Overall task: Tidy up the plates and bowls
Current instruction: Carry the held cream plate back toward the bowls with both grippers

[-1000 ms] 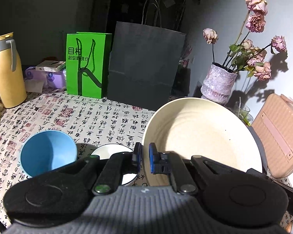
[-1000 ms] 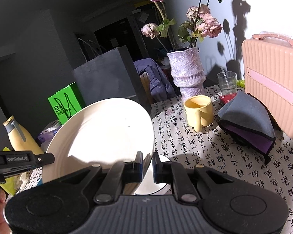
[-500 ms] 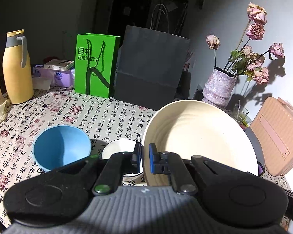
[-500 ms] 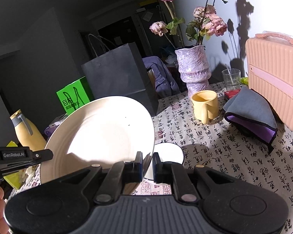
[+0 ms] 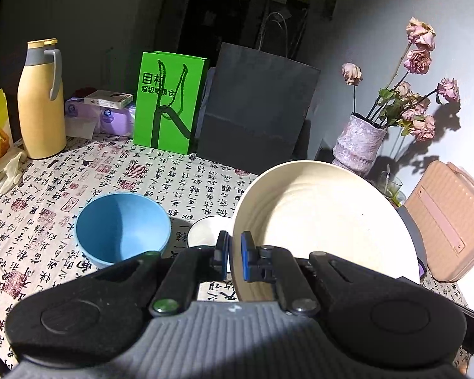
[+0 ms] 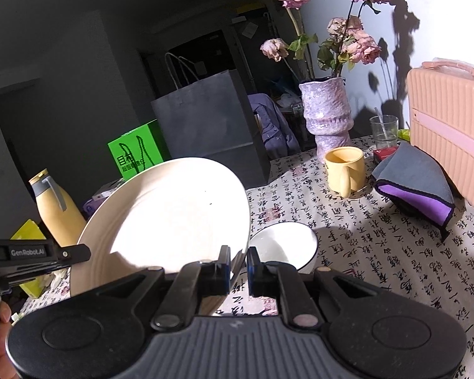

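A large cream plate [image 5: 325, 230] is held tilted above the table, gripped at opposite rims by both grippers. My left gripper [image 5: 233, 257] is shut on its left rim. My right gripper [image 6: 238, 265] is shut on its right rim, and the plate [image 6: 170, 221] fills the left of that view. A blue bowl [image 5: 123, 227] sits on the tablecloth to the left. A small white bowl with a dark rim [image 5: 208, 232] sits under the plate, also seen in the right wrist view [image 6: 284, 246].
A yellow mug [image 6: 344, 169], a grey-purple cloth [image 6: 417, 186], a pink case [image 6: 452, 132] and a vase of dried roses [image 6: 327, 110] stand at right. A green bag [image 5: 170, 101], dark paper bag [image 5: 256, 113] and yellow flask [image 5: 41, 101] stand at the back.
Both grippers have lifted and drawn back a little with the plate; the bowls now show lower and farther into view. Grips are unchanged.
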### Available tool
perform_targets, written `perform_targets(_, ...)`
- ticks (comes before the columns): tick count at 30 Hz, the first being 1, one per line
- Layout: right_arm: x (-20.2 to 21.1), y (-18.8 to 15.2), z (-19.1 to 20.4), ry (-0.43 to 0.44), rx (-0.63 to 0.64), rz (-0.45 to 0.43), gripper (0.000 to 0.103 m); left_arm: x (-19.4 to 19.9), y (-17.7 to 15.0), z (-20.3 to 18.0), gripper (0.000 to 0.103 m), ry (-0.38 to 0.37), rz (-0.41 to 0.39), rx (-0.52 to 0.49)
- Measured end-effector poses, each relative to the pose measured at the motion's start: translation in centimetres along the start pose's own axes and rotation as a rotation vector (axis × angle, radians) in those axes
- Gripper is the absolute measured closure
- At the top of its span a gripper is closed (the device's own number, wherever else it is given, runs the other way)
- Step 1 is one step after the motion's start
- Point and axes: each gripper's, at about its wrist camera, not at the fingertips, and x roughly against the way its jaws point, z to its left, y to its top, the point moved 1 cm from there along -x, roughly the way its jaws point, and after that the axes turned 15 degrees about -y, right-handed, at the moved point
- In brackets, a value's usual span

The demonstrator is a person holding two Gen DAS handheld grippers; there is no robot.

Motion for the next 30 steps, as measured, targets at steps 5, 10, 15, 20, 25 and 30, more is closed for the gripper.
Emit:
perform_targets(5,0.6,-0.8,0.8,0.007,0.009,-0.005,0.093,1.0,-0.5,1.3,0.094,-0.01,-0.002,0.019)
perform_targets(10,0.8,-1.6,1.6,0.014,0.013,-0.002,0.093,1.9,-1.1,2.4,0.094,-0.019,-0.012,0.027)
perform_targets(15,1.0,-2.7,2.1,0.018,0.015,0.001,0.093,2.5,-2.0,3.3,0.094,-0.025,-0.013,0.037)
perform_targets(20,0.9,-3.9,2.5,0.022,0.02,0.013,0.093,2.7,-3.0,4.4,0.094,-0.025,0.001,0.053)
perform_targets(25,1.1,-5.0,2.8,0.018,0.03,0.021,0.093,2.9,-4.2,5.4,0.094,-0.032,0.014,0.067)
perform_targets(30,1.3,-5.9,2.8,0.017,0.033,0.024,0.093,2.9,-5.3,5.9,0.094,-0.036,0.026,0.079)
